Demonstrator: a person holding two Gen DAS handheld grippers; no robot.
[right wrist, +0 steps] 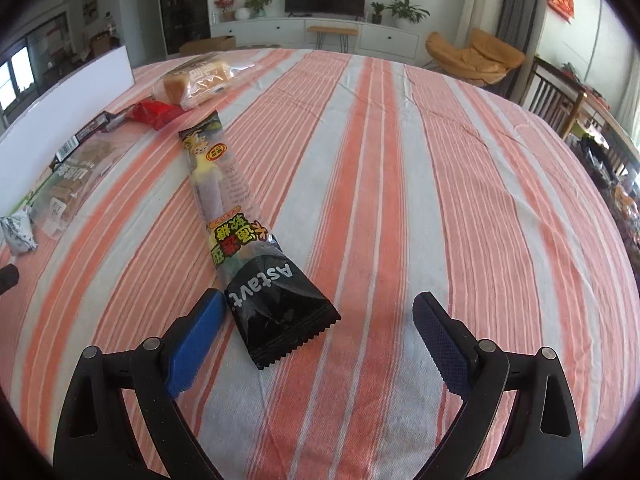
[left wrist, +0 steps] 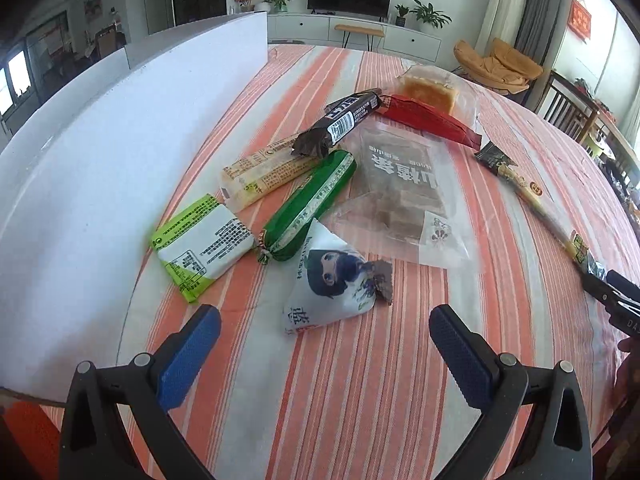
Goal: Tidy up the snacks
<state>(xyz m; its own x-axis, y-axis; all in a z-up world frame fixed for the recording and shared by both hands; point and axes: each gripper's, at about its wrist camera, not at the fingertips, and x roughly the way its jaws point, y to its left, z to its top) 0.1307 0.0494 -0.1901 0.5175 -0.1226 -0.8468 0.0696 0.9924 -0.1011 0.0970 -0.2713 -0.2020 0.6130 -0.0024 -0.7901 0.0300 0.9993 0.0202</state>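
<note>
Several wrapped snacks lie on the striped tablecloth [left wrist: 380, 380]. In the left wrist view my left gripper [left wrist: 325, 346] is open, just short of a white pack with a cartoon face [left wrist: 328, 280]. Beyond lie a green roll [left wrist: 310, 204], a lime-and-white pack [left wrist: 200, 242], a yellow bar [left wrist: 264, 174], a dark bar [left wrist: 344, 120], a red bar [left wrist: 430, 120], a clear pack of brown slices [left wrist: 404, 196] and bagged bread [left wrist: 428, 90]. In the right wrist view my right gripper [right wrist: 318, 322] is open around the black end of a long candy stick pack [right wrist: 228, 216].
A white box [left wrist: 100, 184] with a tall wall stands on the table's left side. The right gripper's tip [left wrist: 616, 292] shows at the right edge of the left wrist view. Chairs and a TV cabinet stand beyond the table.
</note>
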